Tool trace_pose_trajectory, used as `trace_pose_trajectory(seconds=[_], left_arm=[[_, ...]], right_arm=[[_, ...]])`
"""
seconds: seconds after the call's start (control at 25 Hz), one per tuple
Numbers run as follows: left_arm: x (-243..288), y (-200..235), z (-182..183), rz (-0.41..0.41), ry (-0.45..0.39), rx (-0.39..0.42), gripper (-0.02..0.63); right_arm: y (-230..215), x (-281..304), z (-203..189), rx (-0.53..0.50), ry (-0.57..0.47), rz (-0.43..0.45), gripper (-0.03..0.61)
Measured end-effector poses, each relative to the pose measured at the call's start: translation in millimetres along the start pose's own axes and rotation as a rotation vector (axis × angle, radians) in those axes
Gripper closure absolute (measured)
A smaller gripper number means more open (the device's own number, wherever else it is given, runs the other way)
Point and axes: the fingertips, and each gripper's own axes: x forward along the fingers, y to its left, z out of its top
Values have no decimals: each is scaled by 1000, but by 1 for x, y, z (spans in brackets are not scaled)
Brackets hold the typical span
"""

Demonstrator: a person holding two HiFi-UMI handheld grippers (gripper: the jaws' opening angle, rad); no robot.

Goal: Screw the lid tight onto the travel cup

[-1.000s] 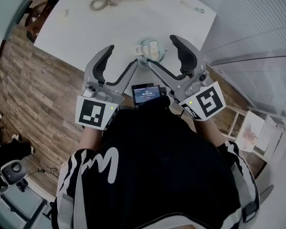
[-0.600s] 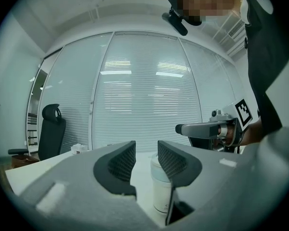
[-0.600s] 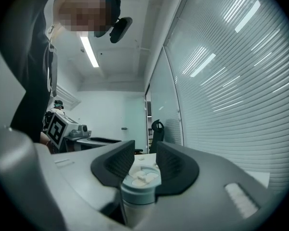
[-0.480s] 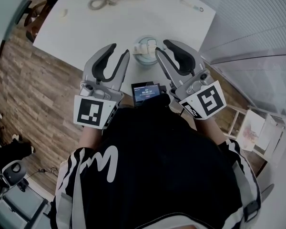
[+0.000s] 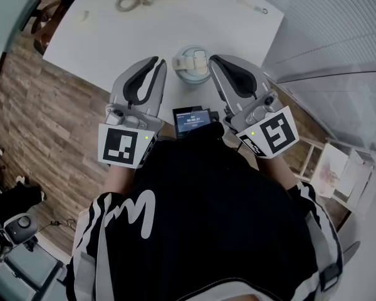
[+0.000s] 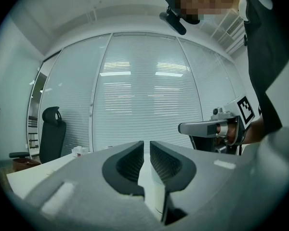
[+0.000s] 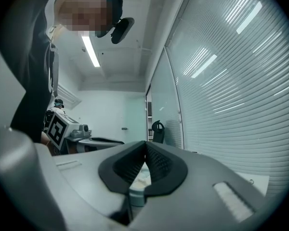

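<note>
The travel cup (image 5: 194, 79) stood upright on the white table (image 5: 113, 36), close to the table's near edge and at our 12 o'clock in the head view. Its long axis ran straight up and down, with the mouth pointing up at the camera. The lid (image 5: 191, 63) sat on top of it, so we saw little of the cup's body. The lid's white flap lay roughly along the 9-to-3 line.

The left gripper (image 5: 158, 63) rested at the cup's 9 o'clock, just beside it, pointing toward 12. Its jaws had just been closing and stood all but together, with only a thin slit between the pads and nothing clamped. The right gripper (image 5: 213, 60) was at the cup's 3 o'clock, also just beside it. Its jaws had just been closing too, and the tips met on nothing. We could not tell whether either gripper touched the cup.

A small screen (image 5: 191, 123) showed at the cup's 6 o'clock, against our dark shirt. At the table's far edge, around 11 o'clock, lay a coiled cord (image 5: 135, 4). Wood floor (image 5: 37, 118) spread out at 9 o'clock.
</note>
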Motion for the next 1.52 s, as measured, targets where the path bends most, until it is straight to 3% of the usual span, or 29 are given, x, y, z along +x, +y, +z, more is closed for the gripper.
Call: trace_pose_trajectory(seconds=[0.28,1.0,1.52], left_arm=[[0,-1,5,0,-33,8,593],[-2,-4,-1,2,16,16,612],[-3,-6,0,-7,-6,22,612]], right_arm=[[3,1,-1,10,3,-6,578],[5,-1,1,4,-4,-9,578],[12,2,10,1,-15,-10,578]])
